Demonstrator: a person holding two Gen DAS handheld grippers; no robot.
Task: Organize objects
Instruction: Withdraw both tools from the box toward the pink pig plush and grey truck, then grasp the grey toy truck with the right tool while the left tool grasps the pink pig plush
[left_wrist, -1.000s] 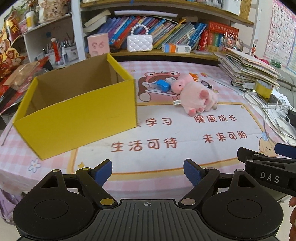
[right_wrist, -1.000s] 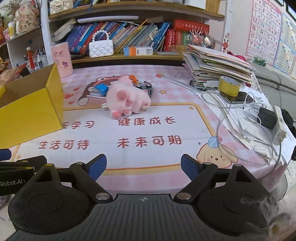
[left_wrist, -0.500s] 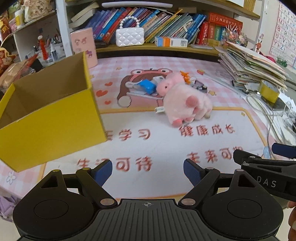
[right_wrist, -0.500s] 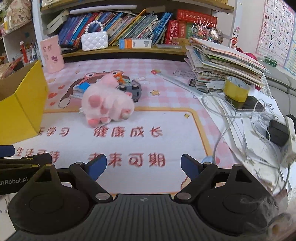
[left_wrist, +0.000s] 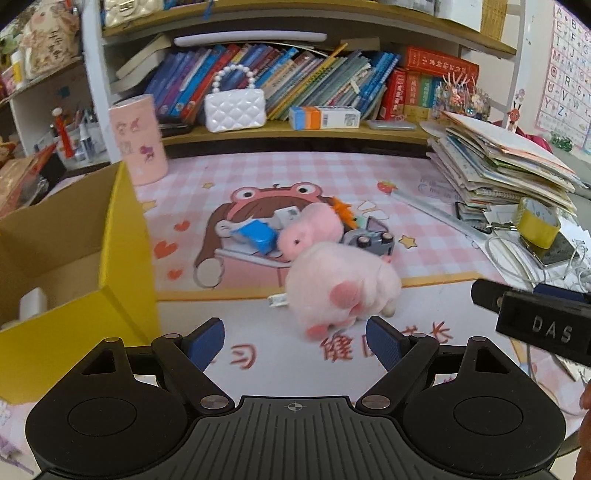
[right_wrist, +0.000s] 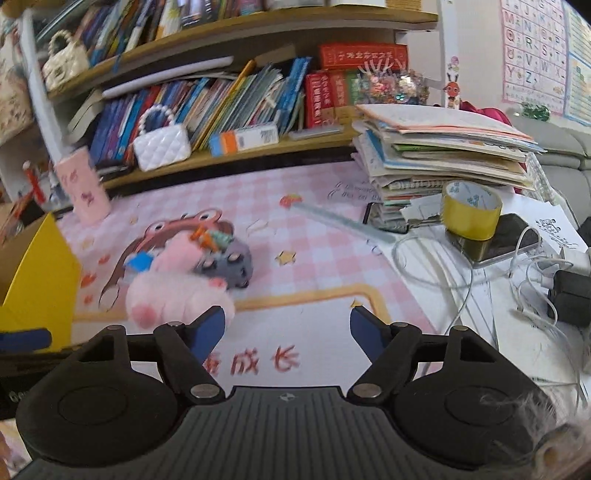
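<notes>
**A:** Change since a second ago: I have carried both grippers in toward the heap. The pink plush pig, then far up the mat, now sits just beyond my left gripper; the yellow box has slid out to 9 o'clock.

**B:** Jaw state?

**A:** Left: spread wide, nothing between the blue pads. Right gripper: likewise wide apart and empty, with the pig at its 10 o'clock, just past the left pad.

**B:** Contents of the heap?

**A:** Item one, pig, lying on the pink mat. Item two, blue box, at the pig's 10 o'clock, touching it. Item three, grey toy car, behind the pig at 1 o'clock. Item four, an orange piece, partly hidden; I cannot tell what it is. The yellow box holds one small white object.

**B:** Step in hand?

**A:** I judge it to be the approach for a first pick, pig most likely. To do it well: centre the left pads on the body, not a foot, close deep into the soft bulk so it cannot slip, and lift straight before swinging to 9 o'clock, so the car and blue box stay undisturbed. Keep the right gripper off to 3 o'clock.
</notes>
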